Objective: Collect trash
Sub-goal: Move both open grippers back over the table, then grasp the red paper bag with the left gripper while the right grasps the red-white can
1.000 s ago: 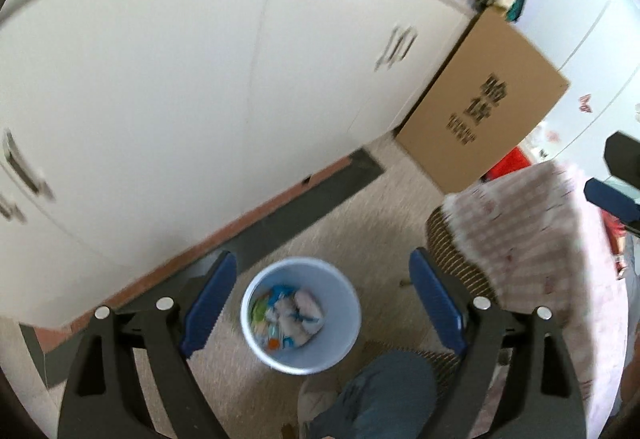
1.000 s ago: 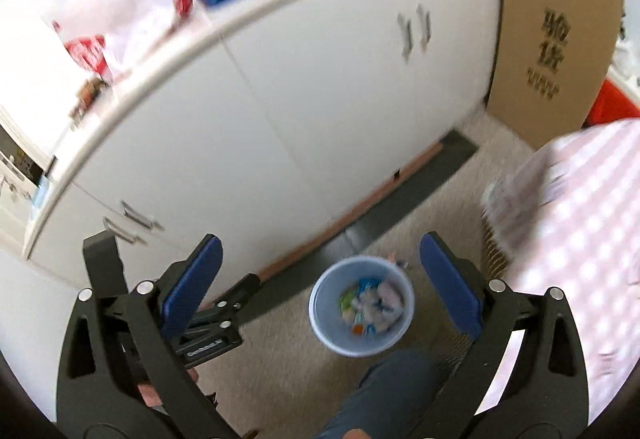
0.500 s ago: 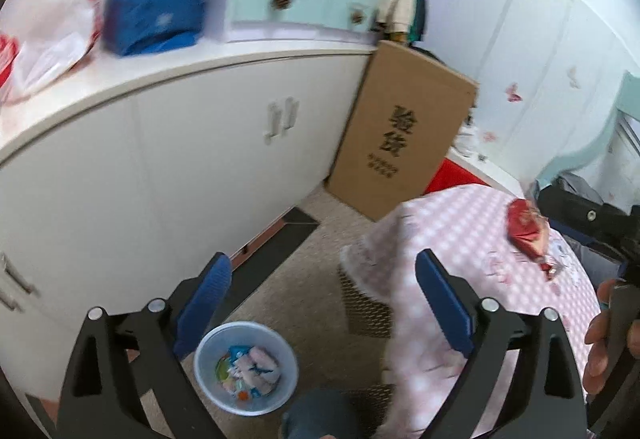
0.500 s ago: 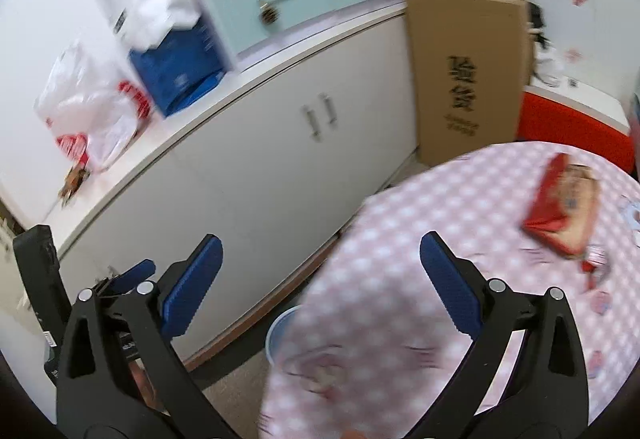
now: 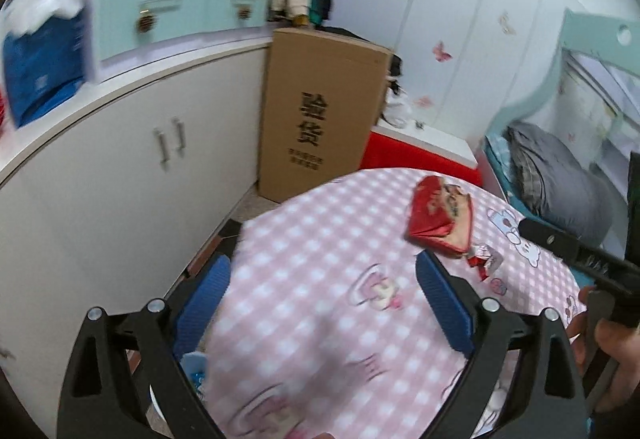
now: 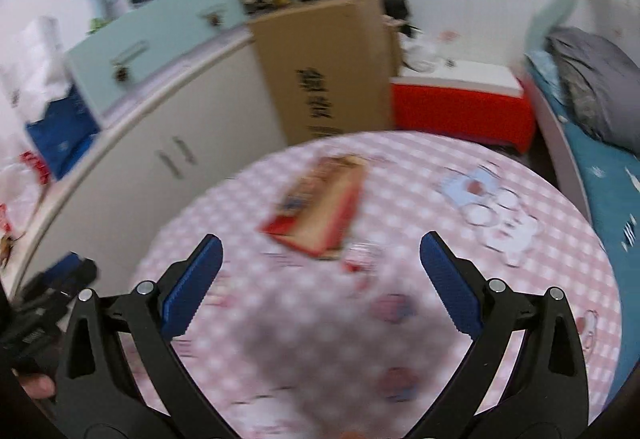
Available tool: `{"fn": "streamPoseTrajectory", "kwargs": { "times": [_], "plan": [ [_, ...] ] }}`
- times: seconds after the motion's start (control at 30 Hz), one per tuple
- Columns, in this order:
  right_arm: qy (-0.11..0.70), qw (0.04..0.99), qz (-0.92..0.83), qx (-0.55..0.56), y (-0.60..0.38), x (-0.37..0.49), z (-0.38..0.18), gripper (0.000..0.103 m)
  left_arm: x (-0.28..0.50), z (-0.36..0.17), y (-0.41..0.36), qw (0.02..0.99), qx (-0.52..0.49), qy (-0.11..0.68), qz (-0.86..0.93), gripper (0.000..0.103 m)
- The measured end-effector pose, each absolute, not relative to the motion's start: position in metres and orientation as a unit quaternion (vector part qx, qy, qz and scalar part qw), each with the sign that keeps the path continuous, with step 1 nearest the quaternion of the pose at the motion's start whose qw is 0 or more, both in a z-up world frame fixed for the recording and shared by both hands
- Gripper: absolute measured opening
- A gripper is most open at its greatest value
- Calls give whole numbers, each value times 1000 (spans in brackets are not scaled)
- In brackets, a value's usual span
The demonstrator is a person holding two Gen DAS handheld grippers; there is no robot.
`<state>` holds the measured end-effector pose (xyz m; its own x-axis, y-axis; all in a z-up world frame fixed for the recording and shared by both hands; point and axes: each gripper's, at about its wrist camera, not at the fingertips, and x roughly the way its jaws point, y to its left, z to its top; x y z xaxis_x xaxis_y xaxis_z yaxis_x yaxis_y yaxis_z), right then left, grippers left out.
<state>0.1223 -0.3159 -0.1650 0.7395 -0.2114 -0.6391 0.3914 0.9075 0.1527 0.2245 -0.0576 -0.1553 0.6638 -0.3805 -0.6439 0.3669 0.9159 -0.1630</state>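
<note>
A red snack wrapper [image 5: 438, 219] lies on the pink checked tablecloth of a round table [image 5: 320, 279], with a small red-and-white candy wrapper [image 5: 484, 259] beside it. Both show blurred in the right wrist view: the wrapper [image 6: 320, 211], the small one [image 6: 358, 255]. My left gripper [image 5: 322, 295] is open and empty above the table's near left side. My right gripper [image 6: 320, 275] is open and empty, hovering short of the wrappers. The light blue trash bin [image 5: 194, 371] peeks out at floor level under the table's left edge.
A white cabinet [image 5: 120, 167] runs along the left. A tall cardboard box [image 5: 320, 115] leans behind the table, next to a red cooler [image 6: 460, 107]. A bed with a grey blanket [image 5: 560, 183] is at the right.
Both grippers have swung up and right, from looking down at the bin on the floor to facing the table top with the wrappers. Both stayed open.
</note>
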Motion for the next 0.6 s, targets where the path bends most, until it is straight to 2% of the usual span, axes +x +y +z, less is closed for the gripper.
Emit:
{"fn": "streamPoseTrajectory", "kwargs": {
  "times": [0.17, 0.47, 0.53, 0.6],
  "plan": [
    [353, 907, -175, 148, -352, 125, -197, 97, 245, -163, -110, 903, 17, 362, -231, 92],
    [390, 903, -153, 97, -352, 147, -224, 96, 289, -191, -190, 879, 63, 391, -266, 92],
    [388, 906, -146, 84, -349, 151, -225, 92, 296, -193, -201, 874, 54, 393, -280, 92],
    [395, 905, -137, 78, -346, 157, -228, 76, 304, -195, -215, 871, 65, 394, -285, 92]
  ]
}}
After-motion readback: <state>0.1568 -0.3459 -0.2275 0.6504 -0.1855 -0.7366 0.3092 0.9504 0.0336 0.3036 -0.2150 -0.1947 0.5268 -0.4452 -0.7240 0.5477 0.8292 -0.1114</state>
